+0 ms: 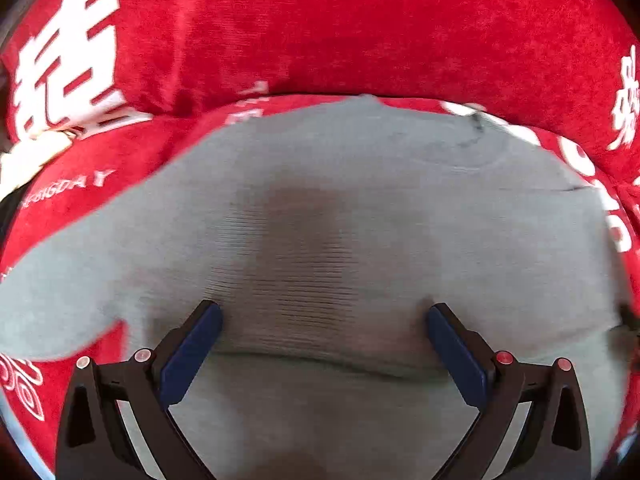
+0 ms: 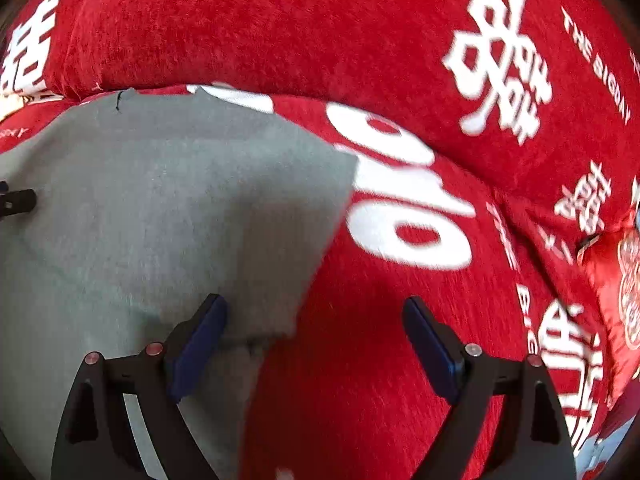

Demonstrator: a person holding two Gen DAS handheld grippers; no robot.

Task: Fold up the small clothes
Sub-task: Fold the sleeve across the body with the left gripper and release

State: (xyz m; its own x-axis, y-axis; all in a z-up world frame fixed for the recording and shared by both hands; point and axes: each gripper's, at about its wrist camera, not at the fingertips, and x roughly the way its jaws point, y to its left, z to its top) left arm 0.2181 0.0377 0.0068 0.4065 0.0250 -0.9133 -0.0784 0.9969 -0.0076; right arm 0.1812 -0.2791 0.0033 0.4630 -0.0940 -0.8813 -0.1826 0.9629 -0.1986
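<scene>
Right tool (image 2: pixel 314 320) is gaping wide, straddling the lower right corner of the grey garment (image 2: pixel 168 200), nothing pinched. Cloth spreads up and left over the red blanket (image 2: pixel 380 20). Left tool (image 1: pixel 322 320), also spread, hovers mid-garment.

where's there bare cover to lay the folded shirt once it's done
Free: the red cover right of the grey shirt, up to the printed cushion at far right. A smaller strip lies left of the shirt. The middle is taken by the shirt, with both sets of jaws open over it.
</scene>
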